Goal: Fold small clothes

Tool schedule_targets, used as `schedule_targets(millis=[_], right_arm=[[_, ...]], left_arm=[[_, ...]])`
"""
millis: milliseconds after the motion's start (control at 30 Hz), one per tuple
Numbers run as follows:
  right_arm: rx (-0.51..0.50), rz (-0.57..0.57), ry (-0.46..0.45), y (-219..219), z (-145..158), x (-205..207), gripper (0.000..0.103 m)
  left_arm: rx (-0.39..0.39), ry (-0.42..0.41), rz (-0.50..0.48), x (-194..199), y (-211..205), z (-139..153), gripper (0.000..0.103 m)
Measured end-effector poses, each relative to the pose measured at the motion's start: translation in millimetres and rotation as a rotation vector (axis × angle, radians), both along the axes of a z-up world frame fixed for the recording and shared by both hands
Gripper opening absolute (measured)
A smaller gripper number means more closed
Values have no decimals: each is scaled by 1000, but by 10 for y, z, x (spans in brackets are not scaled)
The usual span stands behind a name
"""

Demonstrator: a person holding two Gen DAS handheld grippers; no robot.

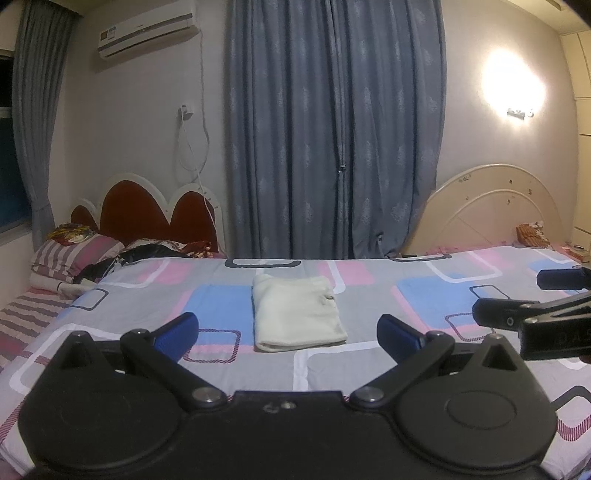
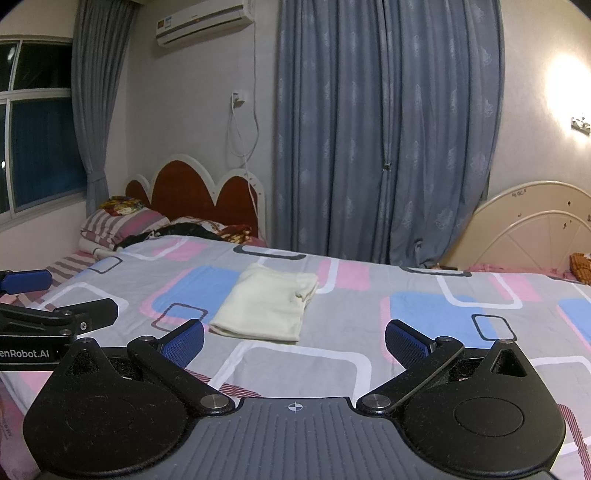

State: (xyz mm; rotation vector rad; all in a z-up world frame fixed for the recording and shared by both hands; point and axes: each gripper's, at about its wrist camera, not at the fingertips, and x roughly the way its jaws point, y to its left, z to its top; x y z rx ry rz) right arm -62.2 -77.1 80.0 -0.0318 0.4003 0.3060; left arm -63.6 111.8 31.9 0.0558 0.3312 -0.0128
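Bedding fills the lower half of both views: a bedspread [image 1: 155,295] printed with pink, blue and grey rounded squares, spread fairly flat. At the left of the frame striped pillows [image 1: 74,254] are piled against a red headboard [image 1: 155,214] with a white scalloped edge, and dark patterned fabric lies beside them. Grey-blue curtains [image 1: 332,129] hang in the centre, an air conditioner [image 1: 147,31] sits at the upper left, a white cable [image 1: 195,147] drops from a wall socket below it, and a cream headboard [image 1: 491,210] stands at the right under a bright wall lamp [image 1: 513,85]. Nothing lies between either gripper and the garment. The cloth [image 1: 297,314], a pale cream piece, rests on the bedspread in the middle of the frame, folded into a neat rectangle with a small bunched tab at its upper right edge and doubled layers showing along the near edge. The left gripper [image 1: 288,334] hangs over the bed with its blue-padded fingers spread wide, holding nothing. The right gripper [image 2: 295,341] is likewise wide apart and empty, just short of the cloth.
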Motion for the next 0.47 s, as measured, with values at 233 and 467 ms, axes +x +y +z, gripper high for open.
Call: schedule_targets(millis=[233,467], right_arm=[[1,3,2,-40,-14,0,103],[3,8,3,-62,-26,4,103]], left_arm=[[8,-8,3,5,-11,-6,103],[-1,1,-2,31,22,-12,103]])
